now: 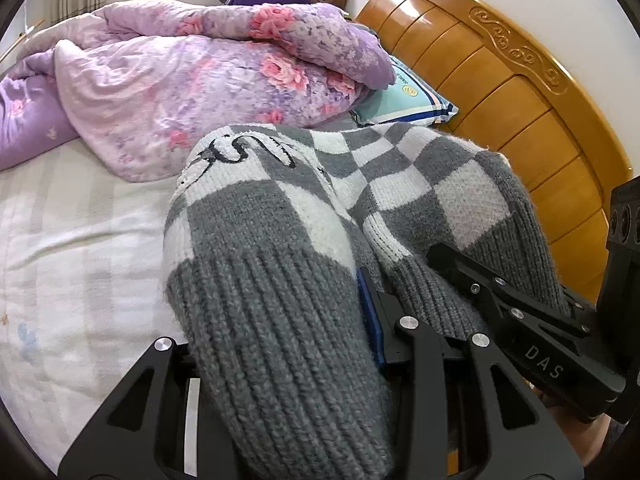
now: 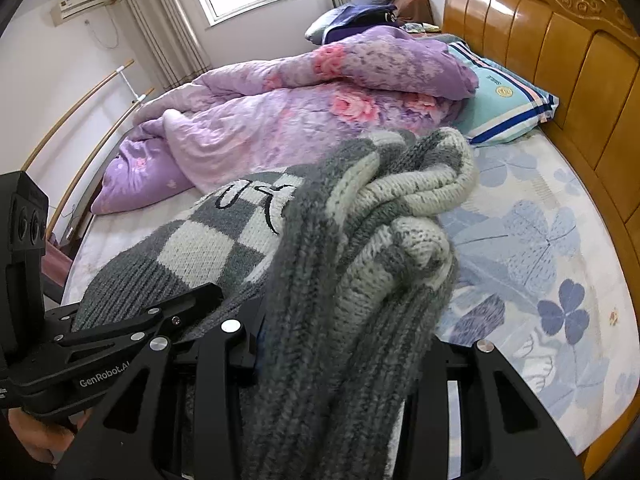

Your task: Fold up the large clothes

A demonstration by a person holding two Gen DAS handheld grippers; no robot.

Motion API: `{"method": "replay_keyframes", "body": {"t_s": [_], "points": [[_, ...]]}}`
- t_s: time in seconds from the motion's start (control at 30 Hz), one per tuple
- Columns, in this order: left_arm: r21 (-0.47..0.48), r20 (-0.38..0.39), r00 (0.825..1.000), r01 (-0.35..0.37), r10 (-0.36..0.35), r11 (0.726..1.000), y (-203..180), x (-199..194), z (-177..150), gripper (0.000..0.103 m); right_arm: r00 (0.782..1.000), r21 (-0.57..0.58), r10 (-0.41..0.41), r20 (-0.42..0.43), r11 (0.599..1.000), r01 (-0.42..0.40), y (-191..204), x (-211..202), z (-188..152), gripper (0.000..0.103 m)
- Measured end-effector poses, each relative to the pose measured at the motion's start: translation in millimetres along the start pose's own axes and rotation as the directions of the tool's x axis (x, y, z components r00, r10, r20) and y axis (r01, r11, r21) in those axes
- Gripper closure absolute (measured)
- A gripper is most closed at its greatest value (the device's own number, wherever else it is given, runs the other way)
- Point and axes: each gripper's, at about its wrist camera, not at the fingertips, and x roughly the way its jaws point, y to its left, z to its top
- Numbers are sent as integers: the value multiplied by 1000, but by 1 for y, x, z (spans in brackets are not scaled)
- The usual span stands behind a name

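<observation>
A grey and white checkered knit sweater (image 1: 280, 216) with black stitching lies bunched on the bed. My left gripper (image 1: 288, 360) is shut on its grey ribbed hem, which fills the space between the fingers. My right gripper (image 2: 340, 360) is shut on a thick gathered bundle of the same sweater (image 2: 360, 248), lifted off the mattress. Each gripper shows beside the other: the right gripper in the left wrist view (image 1: 520, 312), the left gripper in the right wrist view (image 2: 132, 332). Both grippers sit close together at the sweater's hem.
A crumpled purple floral quilt (image 1: 208, 80) lies behind the sweater. A teal striped pillow (image 2: 504, 100) rests against the wooden headboard (image 2: 560, 52). Dark pillows (image 2: 360, 12) are piled at the far corner. The mattress sheet (image 2: 540, 240) shows to the right.
</observation>
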Motion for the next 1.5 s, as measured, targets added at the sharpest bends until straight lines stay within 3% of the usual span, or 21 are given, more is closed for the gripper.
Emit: {"method": "replay_keyframes", "body": {"t_s": [0.4,0.73,1.3,1.5], "points": [[-11,-23,1000,-2,2,1000,28,66,20,68,997,39,43,-66,998,-41,-28,66,6,67],[22,-41,999,5,-4,1000,52,104,-24,68,986,89,52,-160,995,-38,-49,101,-35,67],[-72,-94,996,-11,4,997,59,138,-103,66,947,208,112,-301,977,-49,-91,129,-106,66],[-98,-170,985,-17,0,995,71,155,-121,45,927,295,164,-338,954,-61,-112,141,-121,64]]}}
